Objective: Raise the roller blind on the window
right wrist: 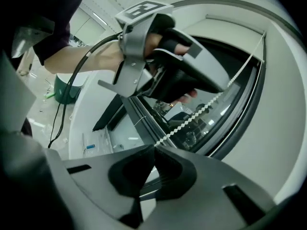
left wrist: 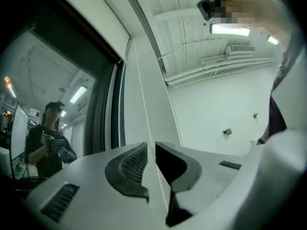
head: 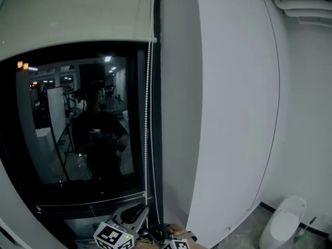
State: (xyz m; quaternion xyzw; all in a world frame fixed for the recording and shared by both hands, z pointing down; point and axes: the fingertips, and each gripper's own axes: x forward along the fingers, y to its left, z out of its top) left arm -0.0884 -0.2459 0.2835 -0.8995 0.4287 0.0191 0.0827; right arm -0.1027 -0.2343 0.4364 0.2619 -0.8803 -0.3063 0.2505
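Observation:
The cream roller blind [head: 78, 12] covers only the top of the dark window [head: 78, 134]. Its white bead chain [head: 149, 113] hangs down the window's right edge. My left gripper [head: 141, 211] points up along the chain at the bottom of the head view. In the left gripper view the bead chain [left wrist: 144, 104] runs through a narrow gap between the jaws of the left gripper [left wrist: 151, 147], which stand slightly open. Lower and to the right, my right gripper [head: 165, 234] is shut on the chain. The bead chain [right wrist: 201, 111] comes out of the closed tips of the right gripper [right wrist: 154, 147].
A dark window frame [head: 156, 139] stands right behind the chain, with a broad white wall column [head: 228, 113] to its right. A white rounded object [head: 282, 224] sits on the floor at lower right. The glass reflects a person and indoor lights.

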